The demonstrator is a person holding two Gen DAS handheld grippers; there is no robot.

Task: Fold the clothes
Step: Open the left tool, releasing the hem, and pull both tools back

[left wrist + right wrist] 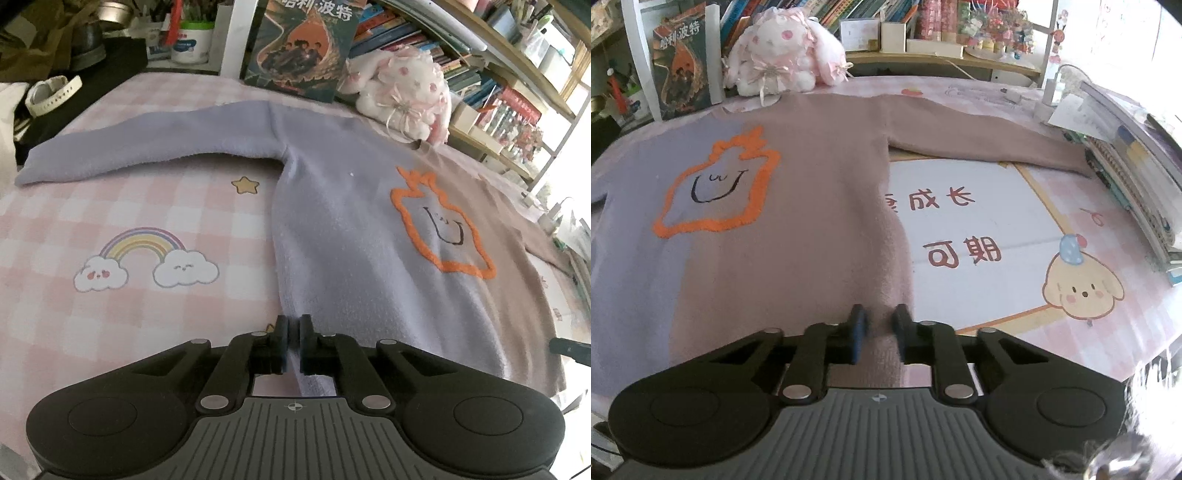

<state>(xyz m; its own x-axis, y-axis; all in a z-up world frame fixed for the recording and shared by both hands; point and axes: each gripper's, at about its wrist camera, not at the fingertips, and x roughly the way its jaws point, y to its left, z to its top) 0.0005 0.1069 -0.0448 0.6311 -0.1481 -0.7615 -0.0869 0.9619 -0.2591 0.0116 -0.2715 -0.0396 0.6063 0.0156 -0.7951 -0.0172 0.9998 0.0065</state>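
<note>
A soft two-tone sweater [351, 240] lies flat, front up, on a pink checked mat [110, 206]. Its left half is lilac and its right half is dusty brown [812, 221], with an orange-outlined smiling face [716, 192] on the chest. The lilac sleeve [147, 144] stretches out to the left and the brown sleeve [979, 140] to the right. My left gripper [294, 332] is shut on the lilac hem at the near left corner. My right gripper [879, 328] pinches a thick bunch of the brown hem at the near right corner.
A pink-and-white plush rabbit [783, 55] and an upright book [299, 44] stand behind the collar. Stacked books [1137, 177] line the mat's right edge. Crowded shelves [498, 55] rise behind. A white watch [51, 96] lies at the far left.
</note>
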